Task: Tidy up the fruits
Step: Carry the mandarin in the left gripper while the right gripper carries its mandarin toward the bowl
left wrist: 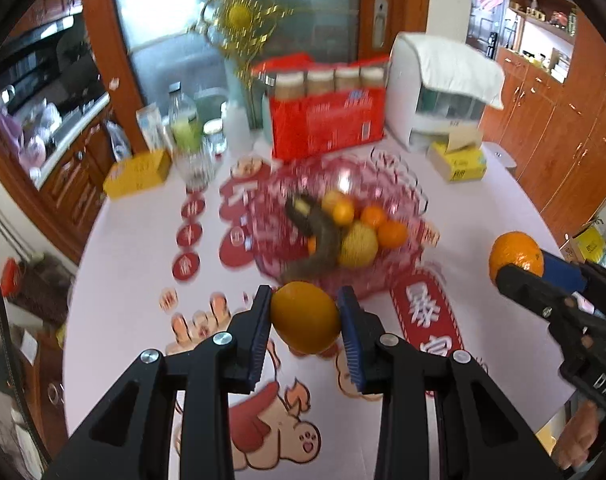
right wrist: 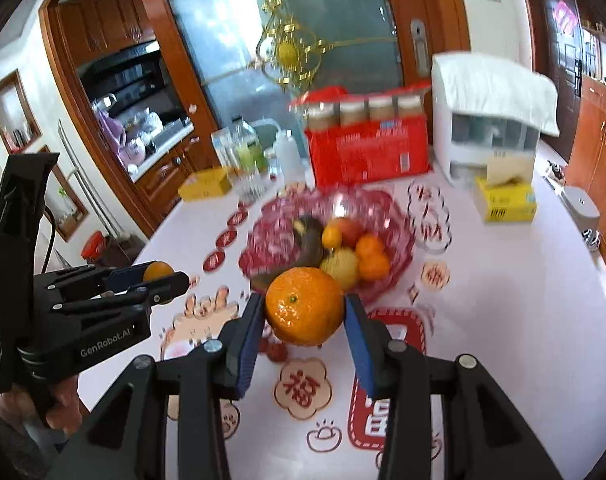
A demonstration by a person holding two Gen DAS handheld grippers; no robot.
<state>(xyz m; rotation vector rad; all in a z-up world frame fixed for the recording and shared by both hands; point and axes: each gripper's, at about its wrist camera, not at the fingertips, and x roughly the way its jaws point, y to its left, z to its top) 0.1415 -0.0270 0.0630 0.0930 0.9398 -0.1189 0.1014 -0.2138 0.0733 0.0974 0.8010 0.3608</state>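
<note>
Sideways, the left claw (left wrist: 305, 316) pinches a smooth orange (left wrist: 305, 318), long axis across.

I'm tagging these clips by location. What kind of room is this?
Most likely a home dining area beside a kitchen. A table with a festive printed cover holds a glass fruit bowl, wooden cabinets line the wall, and a kitchen counter shows through the doorway.

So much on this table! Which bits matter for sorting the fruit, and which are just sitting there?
Part of the job:
left gripper, holding a yellow-orange fruit
right gripper, holding an orange
pink fruit bowl

Just lying about:
red carton
tissue box
</note>
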